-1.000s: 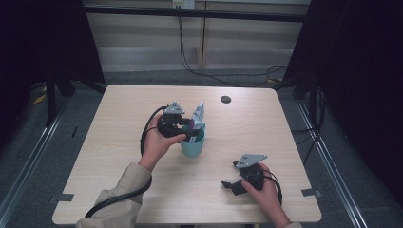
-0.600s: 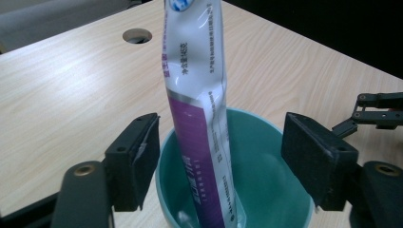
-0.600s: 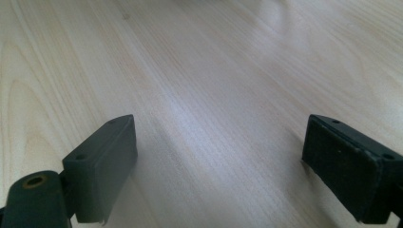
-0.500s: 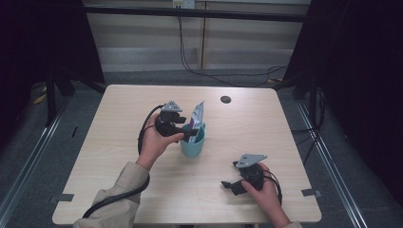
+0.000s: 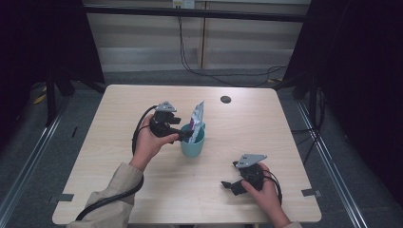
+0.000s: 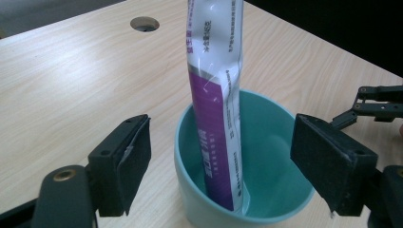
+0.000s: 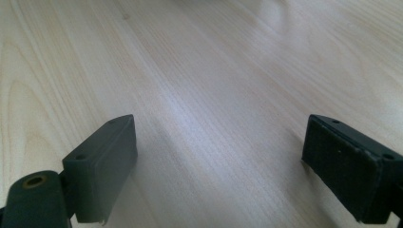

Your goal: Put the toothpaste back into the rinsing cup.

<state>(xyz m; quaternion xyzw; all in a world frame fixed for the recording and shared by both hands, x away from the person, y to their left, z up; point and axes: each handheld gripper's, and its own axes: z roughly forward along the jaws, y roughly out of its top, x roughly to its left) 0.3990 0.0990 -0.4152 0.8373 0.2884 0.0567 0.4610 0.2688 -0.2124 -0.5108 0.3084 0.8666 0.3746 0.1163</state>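
My left fingers [image 6: 221, 175] have just been opening and stand wide, the purple-and-white pouch [image 6: 216, 95] upright between them, untouched, inside the teal cup [image 6: 266, 156]. My right fingers [image 7: 228, 171] gape wide over bare counter [image 7: 199, 71].

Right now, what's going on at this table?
A person works with a hand-held gripper in each hand. The left hand-held gripper sits at the teal cup, where a purple-and-white pouch stands upright leaning on the rim. Its jaws have just been opening and now stand wide, with the pouch between them but untouched. The right hand-held gripper rests open over bare table, holding nothing.
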